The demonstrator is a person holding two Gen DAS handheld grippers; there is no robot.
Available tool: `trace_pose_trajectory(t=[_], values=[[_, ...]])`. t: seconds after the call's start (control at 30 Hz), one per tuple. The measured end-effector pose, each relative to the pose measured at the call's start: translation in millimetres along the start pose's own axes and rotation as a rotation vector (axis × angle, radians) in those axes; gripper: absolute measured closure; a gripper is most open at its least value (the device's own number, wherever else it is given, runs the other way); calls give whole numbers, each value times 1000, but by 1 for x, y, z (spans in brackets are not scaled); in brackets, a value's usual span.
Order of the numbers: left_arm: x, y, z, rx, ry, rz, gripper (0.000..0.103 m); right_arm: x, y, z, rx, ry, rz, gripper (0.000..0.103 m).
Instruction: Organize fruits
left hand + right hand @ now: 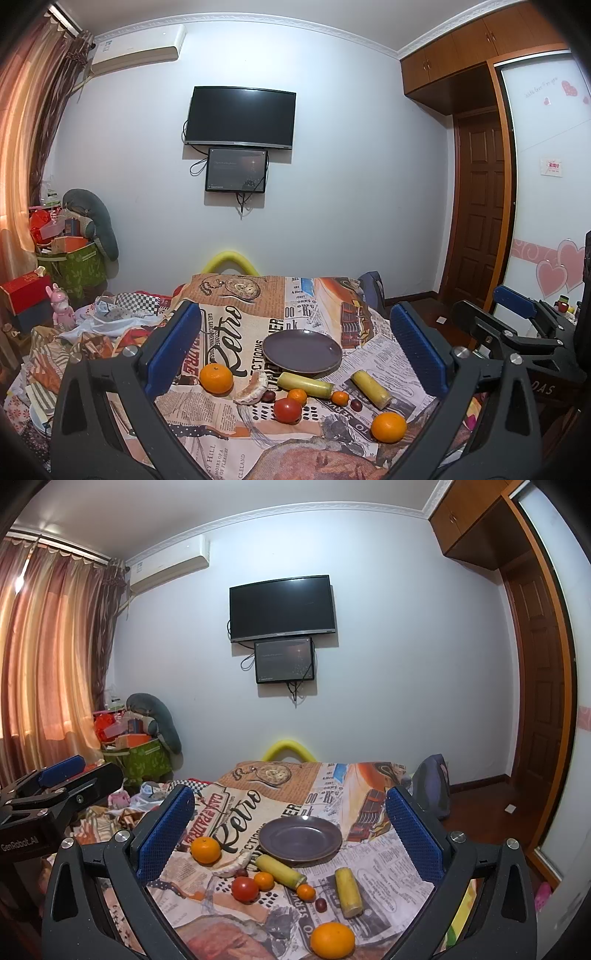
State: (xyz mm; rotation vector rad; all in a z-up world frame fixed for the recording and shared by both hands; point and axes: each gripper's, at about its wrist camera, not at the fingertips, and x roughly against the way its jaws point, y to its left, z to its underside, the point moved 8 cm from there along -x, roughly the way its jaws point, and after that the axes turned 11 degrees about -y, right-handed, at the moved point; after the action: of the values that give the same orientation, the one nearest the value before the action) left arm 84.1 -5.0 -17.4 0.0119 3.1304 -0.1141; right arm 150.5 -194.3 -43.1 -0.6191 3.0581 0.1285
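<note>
Ahead of both wide-open grippers, left [295, 343] and right [291, 823], fruit lies untouched; the orange [332, 940] should be gripped gently, then plated [300, 839].

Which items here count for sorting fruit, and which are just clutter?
Job: plate, two large oranges, two small oranges, tomato, both open claws.
Clutter: TV, green bag, pink toy.

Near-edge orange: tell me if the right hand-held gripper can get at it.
Probably yes. The orange lies alone on the cloth, apart from the other fruit, and the right hand-held gripper is open above it.
</note>
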Motion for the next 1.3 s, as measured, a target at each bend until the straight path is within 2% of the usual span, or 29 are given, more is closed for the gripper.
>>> trace_pose_trajectory(t=[1.3], values=[[1, 2, 1, 19, 3, 6, 0, 3, -3, -5, 4, -11, 8, 0]])
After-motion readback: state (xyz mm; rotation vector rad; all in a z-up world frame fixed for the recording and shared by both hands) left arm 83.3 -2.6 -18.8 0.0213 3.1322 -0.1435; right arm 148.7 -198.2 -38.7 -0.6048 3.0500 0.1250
